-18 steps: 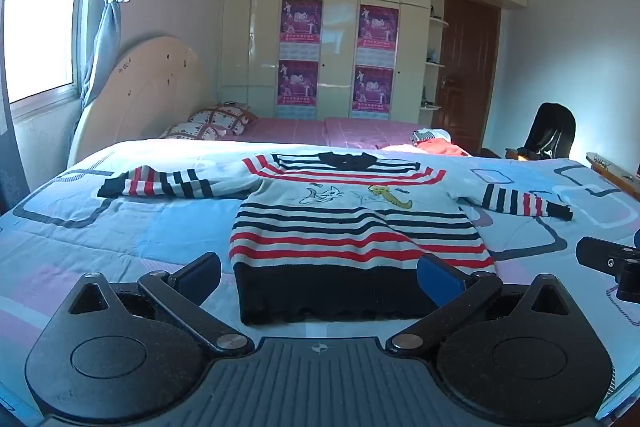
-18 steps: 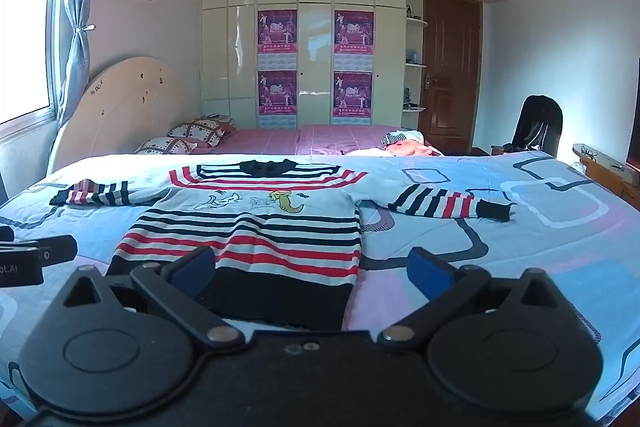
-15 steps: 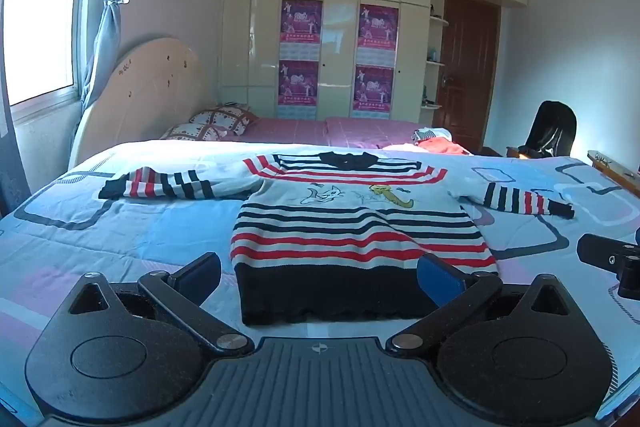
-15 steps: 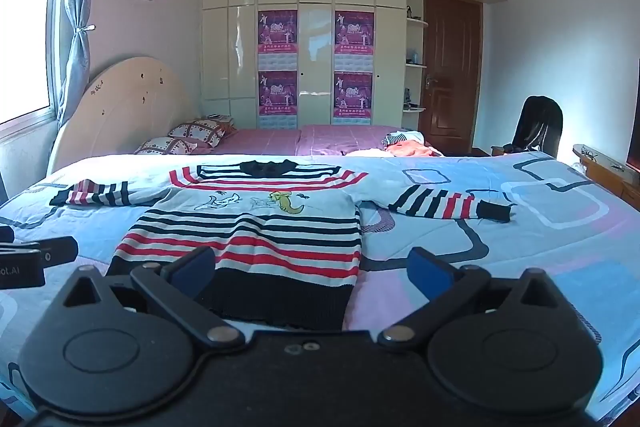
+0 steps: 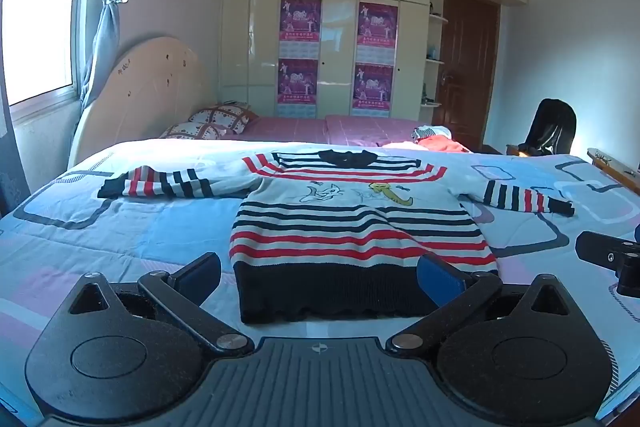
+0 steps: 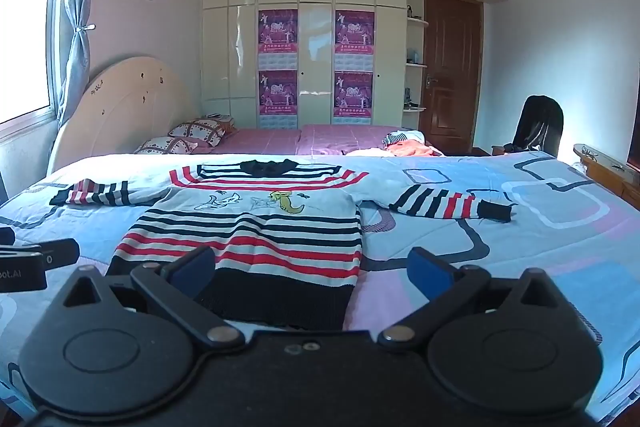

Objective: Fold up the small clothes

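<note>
Striped sweater (image 5: 352, 227) lies flat on bed (image 5: 120, 227), front up, both sleeves spread sideways. 0 folds made; all folding left, by my read. Left hand-held gripper (image 5: 320, 273) and right hand-held gripper (image 6: 312, 269) hover near hem, jaws apart, empty.

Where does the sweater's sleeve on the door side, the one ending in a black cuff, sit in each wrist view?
Left wrist view: the sleeve lies at right of centre, above the right gripper poking in at the edge.
Right wrist view: the sleeve lies just right of centre, beyond the right gripper's open fingers.
Shared landmark: the yellow cartoon figure on the striped sweater's chest.
</note>
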`<action>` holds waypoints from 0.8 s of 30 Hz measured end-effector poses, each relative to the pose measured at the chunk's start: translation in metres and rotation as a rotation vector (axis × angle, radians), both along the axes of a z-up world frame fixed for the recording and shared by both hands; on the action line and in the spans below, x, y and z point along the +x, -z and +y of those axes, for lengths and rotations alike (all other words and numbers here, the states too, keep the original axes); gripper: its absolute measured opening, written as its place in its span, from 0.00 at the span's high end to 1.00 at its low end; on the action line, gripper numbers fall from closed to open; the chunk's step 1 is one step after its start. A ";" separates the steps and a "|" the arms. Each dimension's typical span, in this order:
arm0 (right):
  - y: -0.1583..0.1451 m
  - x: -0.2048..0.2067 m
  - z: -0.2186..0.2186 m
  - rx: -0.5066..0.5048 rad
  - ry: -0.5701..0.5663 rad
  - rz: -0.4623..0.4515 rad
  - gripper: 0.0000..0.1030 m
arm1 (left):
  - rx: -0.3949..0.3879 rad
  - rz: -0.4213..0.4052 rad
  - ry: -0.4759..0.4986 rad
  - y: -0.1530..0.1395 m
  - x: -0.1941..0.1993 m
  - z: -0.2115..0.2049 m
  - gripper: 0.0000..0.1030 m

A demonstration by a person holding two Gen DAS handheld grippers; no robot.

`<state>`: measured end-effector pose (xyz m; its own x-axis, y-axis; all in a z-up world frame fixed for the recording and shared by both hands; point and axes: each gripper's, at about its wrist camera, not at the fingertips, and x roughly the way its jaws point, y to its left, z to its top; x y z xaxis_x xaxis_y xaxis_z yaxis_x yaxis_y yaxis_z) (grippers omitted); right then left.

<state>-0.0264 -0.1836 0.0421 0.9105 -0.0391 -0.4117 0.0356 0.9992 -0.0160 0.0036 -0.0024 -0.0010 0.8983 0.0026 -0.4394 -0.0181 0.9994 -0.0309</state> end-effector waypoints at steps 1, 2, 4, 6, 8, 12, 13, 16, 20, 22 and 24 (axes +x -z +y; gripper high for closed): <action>-0.002 -0.002 -0.001 0.000 -0.001 0.000 0.01 | -0.002 0.001 0.000 0.000 -0.001 0.000 0.00; -0.002 -0.002 -0.001 0.000 -0.001 -0.001 0.01 | -0.003 0.001 0.001 0.001 0.000 0.000 0.00; -0.001 0.001 0.001 0.000 -0.001 -0.001 0.01 | -0.004 0.002 0.001 0.001 0.000 0.001 0.00; -0.001 0.000 0.001 0.001 -0.001 -0.003 0.01 | -0.004 0.002 0.001 0.001 0.001 0.001 0.00; 0.000 -0.001 0.003 0.000 -0.001 -0.002 0.01 | -0.004 0.003 0.000 0.001 0.001 0.001 0.00; 0.001 -0.001 0.005 -0.003 -0.009 -0.002 0.01 | -0.005 0.003 0.001 0.001 0.000 0.002 0.00; 0.001 -0.001 0.005 -0.003 -0.010 0.000 0.01 | -0.007 0.003 0.001 0.001 0.000 0.002 0.00; 0.002 0.000 0.006 -0.003 -0.012 0.000 0.01 | -0.006 0.004 0.002 0.002 -0.001 0.002 0.00; 0.002 0.000 0.006 -0.003 -0.009 0.000 0.01 | -0.004 0.003 0.002 0.002 -0.002 0.001 0.00; 0.001 -0.001 0.006 -0.003 -0.009 -0.001 0.01 | -0.004 0.002 0.004 0.002 -0.003 0.001 0.00; 0.001 -0.001 0.005 -0.003 -0.010 -0.003 0.01 | -0.004 0.002 0.006 0.002 -0.003 0.000 0.00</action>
<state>-0.0276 -0.1781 0.0409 0.9120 -0.0316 -0.4090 0.0261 0.9995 -0.0189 0.0006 -0.0020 -0.0027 0.8975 -0.0041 -0.4411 -0.0123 0.9993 -0.0344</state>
